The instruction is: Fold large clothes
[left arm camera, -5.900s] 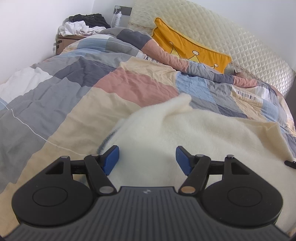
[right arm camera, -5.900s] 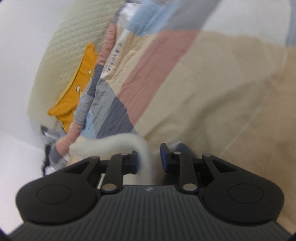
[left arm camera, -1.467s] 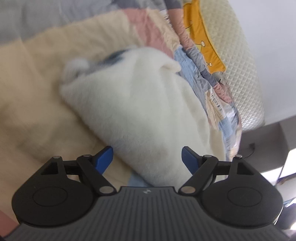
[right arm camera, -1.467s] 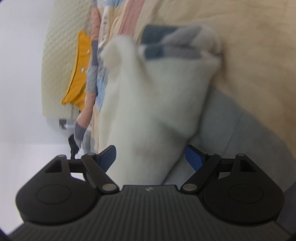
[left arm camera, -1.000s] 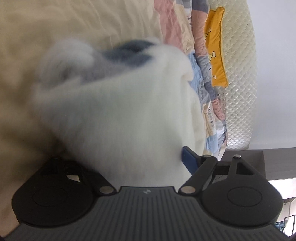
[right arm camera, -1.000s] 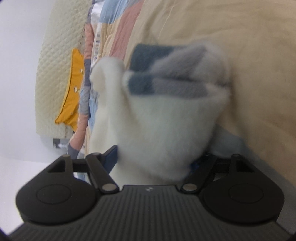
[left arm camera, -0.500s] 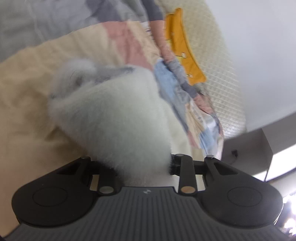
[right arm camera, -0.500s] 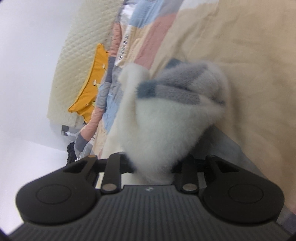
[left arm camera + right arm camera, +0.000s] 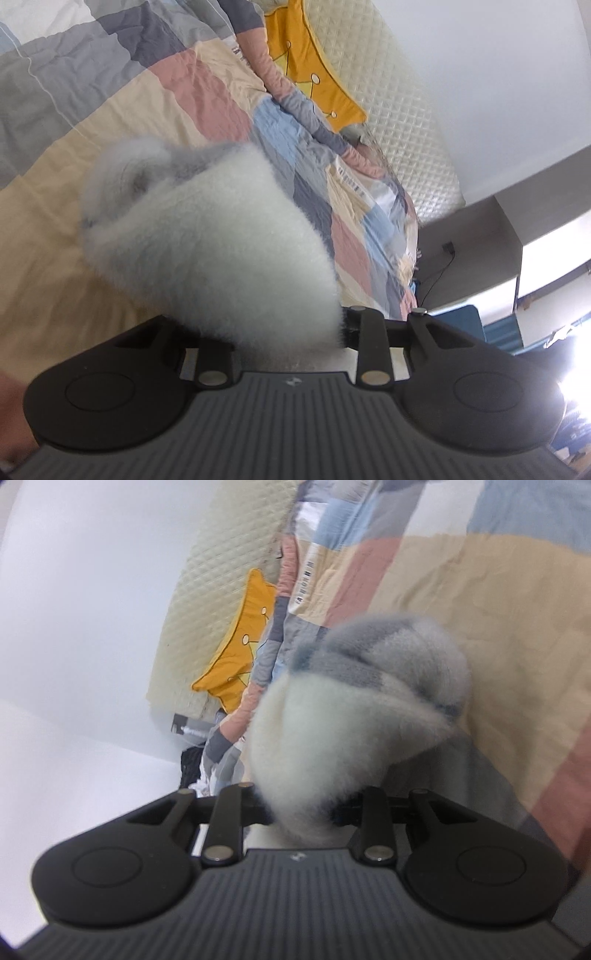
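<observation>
A fluffy cream fleece garment (image 9: pixel 221 236) with a grey-blue striped edge bunches thickly above the patchwork quilt (image 9: pixel 110 110), pinched at one end by the left gripper (image 9: pixel 273 332) and at the other by the right gripper (image 9: pixel 306 808), both narrowed onto its pile. The quilt is crinkled cotton in beige, pink, grey and blue blocks; its printed lettering is unreadable. Beyond it lie a yellow crown-print pillow (image 9: pixel 314 74) and a diamond-quilted headboard (image 9: pixel 399 110).

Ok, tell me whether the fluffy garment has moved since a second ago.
Yes. The fluffy garment, clamped in both grippers, has lifted off the patchwork quilt that it lay on.
</observation>
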### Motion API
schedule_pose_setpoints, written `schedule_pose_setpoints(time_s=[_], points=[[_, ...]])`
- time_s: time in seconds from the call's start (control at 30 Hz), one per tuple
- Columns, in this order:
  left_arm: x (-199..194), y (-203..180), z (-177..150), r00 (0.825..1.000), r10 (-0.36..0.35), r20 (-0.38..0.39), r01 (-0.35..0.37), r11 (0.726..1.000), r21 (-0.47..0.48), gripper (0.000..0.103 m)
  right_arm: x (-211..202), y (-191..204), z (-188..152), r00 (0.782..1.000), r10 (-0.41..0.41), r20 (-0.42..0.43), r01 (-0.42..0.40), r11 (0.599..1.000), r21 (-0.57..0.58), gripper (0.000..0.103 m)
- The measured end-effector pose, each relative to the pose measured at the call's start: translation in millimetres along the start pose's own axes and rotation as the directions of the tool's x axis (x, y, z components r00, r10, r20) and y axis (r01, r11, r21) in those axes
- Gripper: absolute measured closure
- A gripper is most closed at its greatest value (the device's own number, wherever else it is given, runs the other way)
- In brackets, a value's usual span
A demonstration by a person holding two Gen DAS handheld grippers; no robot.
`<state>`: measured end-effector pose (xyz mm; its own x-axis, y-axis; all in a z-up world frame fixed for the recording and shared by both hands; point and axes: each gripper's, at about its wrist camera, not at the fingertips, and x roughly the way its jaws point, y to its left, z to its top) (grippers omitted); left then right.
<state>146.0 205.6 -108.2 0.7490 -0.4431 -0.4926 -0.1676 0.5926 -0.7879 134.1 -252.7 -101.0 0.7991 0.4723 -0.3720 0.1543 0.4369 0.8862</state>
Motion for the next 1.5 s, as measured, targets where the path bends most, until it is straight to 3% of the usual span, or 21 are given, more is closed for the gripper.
schedule_pose_setpoints(time_s=[0.13,0.33,0.6,0.77,1.0,1.2,1.27,1.4,1.5], points=[[0.8,10.4,-12.4,0.999,0.019,-0.04,-0.019,1.0,0.003,0.067,-1.6,-11.6,-7.5,0.999,-0.033,-0.013,0.033,0.999,-0.01,0.072],[7.2,31.1,-16.9,0.998,0.018,-0.058,-0.023,0.996,-0.084,0.063,3.9,-22.1,-9.0,0.998,-0.051,-0.037,0.051,0.999,0.007,0.071],[12.4,22.1,-5.1,0.999,-0.046,-0.009,0.045,0.992,-0.114,0.04,9.7,-16.8,2.5,0.999,0.007,-0.036,-0.006,1.0,0.03,0.061],[26.3,16.4,17.6,0.995,-0.097,0.023,0.1,0.98,-0.172,0.035,29.1,-7.8,21.2,0.998,0.054,-0.035,-0.052,0.997,0.051,0.044],[64.2,3.0,59.7,0.991,-0.111,0.071,0.121,0.979,-0.164,0.032,77.1,4.2,57.2,0.999,0.042,-0.029,-0.041,0.997,0.059,0.043],[122.8,0.3,85.7,0.997,-0.036,0.072,0.039,0.998,-0.041,0.03,130.4,-5.5,80.0,0.998,-0.052,-0.032,0.053,0.998,0.023,0.044],[142.8,-1.4,88.0,0.996,0.038,0.076,-0.042,0.998,0.057,0.03,145.9,-9.7,83.5,0.995,-0.09,-0.04,0.089,0.996,-0.025,0.044],[173.6,-3.8,79.7,0.966,0.2,0.164,-0.238,0.938,0.253,0.03,165.7,-7.6,85.3,0.988,-0.157,0.001,0.155,0.973,-0.169,0.047],[193.1,-2.8,74.6,0.938,0.272,0.213,-0.333,0.875,0.351,0.03,180.9,12.9,80.6,0.965,-0.257,0.06,0.259,0.885,-0.387,0.046]])
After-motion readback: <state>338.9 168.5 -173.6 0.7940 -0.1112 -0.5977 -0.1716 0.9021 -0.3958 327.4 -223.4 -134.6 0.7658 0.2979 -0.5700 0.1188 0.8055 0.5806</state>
